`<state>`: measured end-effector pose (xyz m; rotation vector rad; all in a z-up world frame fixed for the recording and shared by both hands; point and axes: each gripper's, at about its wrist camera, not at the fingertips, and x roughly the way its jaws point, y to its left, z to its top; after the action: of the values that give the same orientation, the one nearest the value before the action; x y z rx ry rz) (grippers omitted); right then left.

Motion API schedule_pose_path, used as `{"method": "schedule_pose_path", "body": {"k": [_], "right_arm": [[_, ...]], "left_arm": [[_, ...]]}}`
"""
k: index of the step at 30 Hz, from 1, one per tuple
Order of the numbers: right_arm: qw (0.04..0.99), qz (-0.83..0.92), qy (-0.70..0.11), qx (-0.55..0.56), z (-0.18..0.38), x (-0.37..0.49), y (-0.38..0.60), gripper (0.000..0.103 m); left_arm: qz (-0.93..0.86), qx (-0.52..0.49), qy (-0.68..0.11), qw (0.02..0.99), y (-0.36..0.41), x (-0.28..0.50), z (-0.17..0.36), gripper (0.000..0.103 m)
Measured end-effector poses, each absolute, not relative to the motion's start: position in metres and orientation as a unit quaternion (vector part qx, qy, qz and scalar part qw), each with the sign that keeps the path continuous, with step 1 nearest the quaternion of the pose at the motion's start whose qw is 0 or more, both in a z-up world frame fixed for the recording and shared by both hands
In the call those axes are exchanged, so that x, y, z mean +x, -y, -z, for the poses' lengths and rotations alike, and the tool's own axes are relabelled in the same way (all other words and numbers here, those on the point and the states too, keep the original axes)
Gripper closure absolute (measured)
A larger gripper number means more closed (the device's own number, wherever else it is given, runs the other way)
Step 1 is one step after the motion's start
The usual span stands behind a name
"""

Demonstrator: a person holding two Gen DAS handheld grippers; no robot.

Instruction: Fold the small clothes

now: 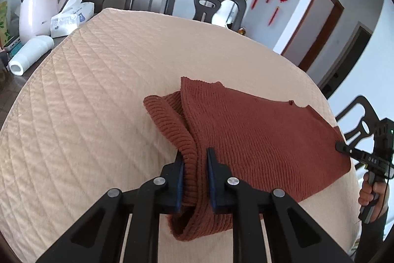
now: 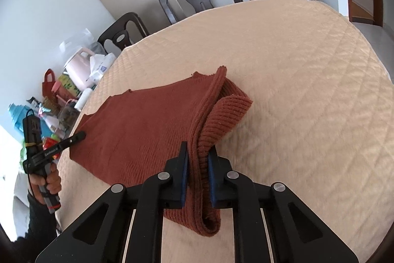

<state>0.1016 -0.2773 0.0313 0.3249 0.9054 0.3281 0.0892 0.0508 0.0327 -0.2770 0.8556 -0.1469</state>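
A rust-brown ribbed knit garment [image 1: 258,139] lies stretched across the beige quilted table cover [image 1: 98,90]. My left gripper [image 1: 195,157] is shut on the garment's left edge, with its ribbed cuff bunched between the fingers. My right gripper [image 2: 198,154] is shut on the opposite edge of the garment [image 2: 147,130], also on bunched ribbed fabric. Each gripper shows in the other's view: the right one [image 1: 344,148] at the garment's far right corner, the left one [image 2: 78,136] at its far left corner. The cloth is held a little above the table between them.
A pink kettle [image 1: 41,6], a tissue pack [image 1: 71,16] and a white roll [image 1: 29,56] stand on the table's left end beside the cover [image 2: 295,65]. Dark chairs [image 1: 204,1] stand behind the table. More clutter [image 2: 56,95] sits at the left end.
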Motion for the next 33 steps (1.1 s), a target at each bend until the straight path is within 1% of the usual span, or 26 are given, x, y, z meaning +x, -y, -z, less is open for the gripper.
{"method": "schedule_pose_path", "body": {"k": [10,15,17,18,19,26,30,33], "right_arm": [[0.876,-0.164,-0.427,0.154,-0.037,0.032,0.276,0.089],[0.869,-0.148,-0.446,0.157,-0.017,0.025,0.283,0.089],[0.864,-0.141,-0.458,0.159,-0.006,0.029,0.284,0.087],[0.863,-0.136,-0.459,0.16,-0.004,0.03,0.284,0.087],[0.865,-0.132,-0.457,0.159,-0.005,0.028,0.284,0.084],[0.9,-0.086,-0.417,0.09,-0.034,-0.003,0.28,0.083],[0.913,-0.089,-0.393,0.067,-0.044,-0.006,0.266,0.08],[0.907,-0.116,-0.402,0.059,-0.037,0.009,0.244,0.08]], "left_arm": [[0.099,-0.146,-0.406,0.897,-0.046,0.02,-0.028,0.085],[0.095,-0.155,-0.418,0.89,-0.049,0.013,-0.009,0.084],[0.093,-0.161,-0.416,0.89,-0.051,0.012,-0.006,0.08],[0.088,-0.162,-0.417,0.89,-0.053,0.012,-0.007,0.079],[0.084,-0.162,-0.416,0.891,-0.054,0.011,-0.009,0.078],[0.043,-0.132,-0.384,0.913,-0.059,-0.011,-0.033,0.079],[0.07,-0.125,-0.369,0.918,-0.04,-0.004,-0.045,0.079],[0.096,-0.109,-0.369,0.918,-0.017,0.012,-0.046,0.079]]}}
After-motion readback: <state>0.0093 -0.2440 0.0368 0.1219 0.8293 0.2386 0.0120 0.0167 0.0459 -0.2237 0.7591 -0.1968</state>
